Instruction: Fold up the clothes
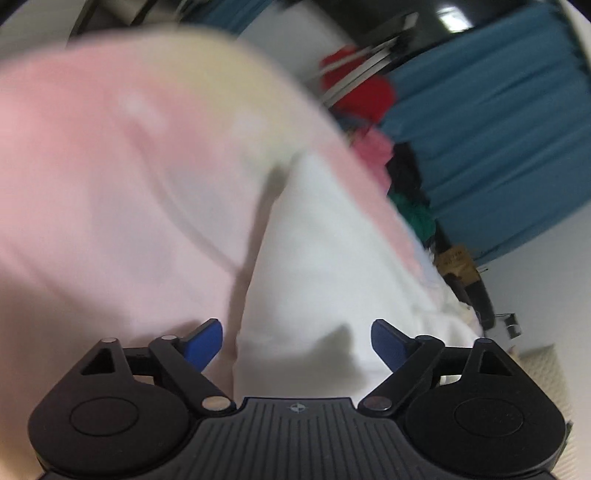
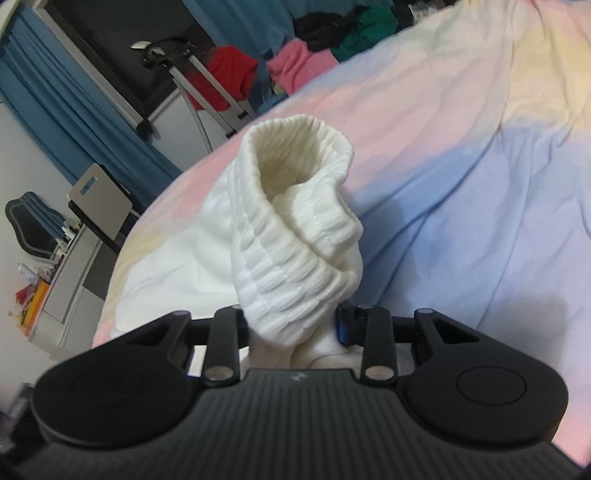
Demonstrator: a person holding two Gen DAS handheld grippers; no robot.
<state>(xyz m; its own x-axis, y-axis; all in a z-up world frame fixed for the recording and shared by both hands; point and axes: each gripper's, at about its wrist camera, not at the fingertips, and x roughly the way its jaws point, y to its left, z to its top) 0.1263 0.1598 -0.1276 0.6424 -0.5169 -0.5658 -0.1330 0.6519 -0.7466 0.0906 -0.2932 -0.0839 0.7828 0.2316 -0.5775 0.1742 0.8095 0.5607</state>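
A white garment (image 1: 321, 258) lies flat on the pastel bed sheet (image 1: 92, 177). My left gripper (image 1: 297, 341) is open and empty just above it, its blue fingertips spread wide; this view is blurred. In the right wrist view, my right gripper (image 2: 295, 325) is shut on the garment's white ribbed elastic band (image 2: 295, 229), which bunches up and stands out of the jaws with its opening facing up. The rest of the white garment (image 2: 162, 280) trails down to the left onto the sheet (image 2: 461, 192).
A pile of clothes, red (image 2: 231, 68), pink (image 2: 299, 62), green (image 2: 369, 26) and black, lies at the bed's far edge. Blue curtains (image 1: 491, 147) hang behind. A metal rack (image 2: 207, 88) and a desk with clutter (image 2: 74, 251) stand to the left of the bed.
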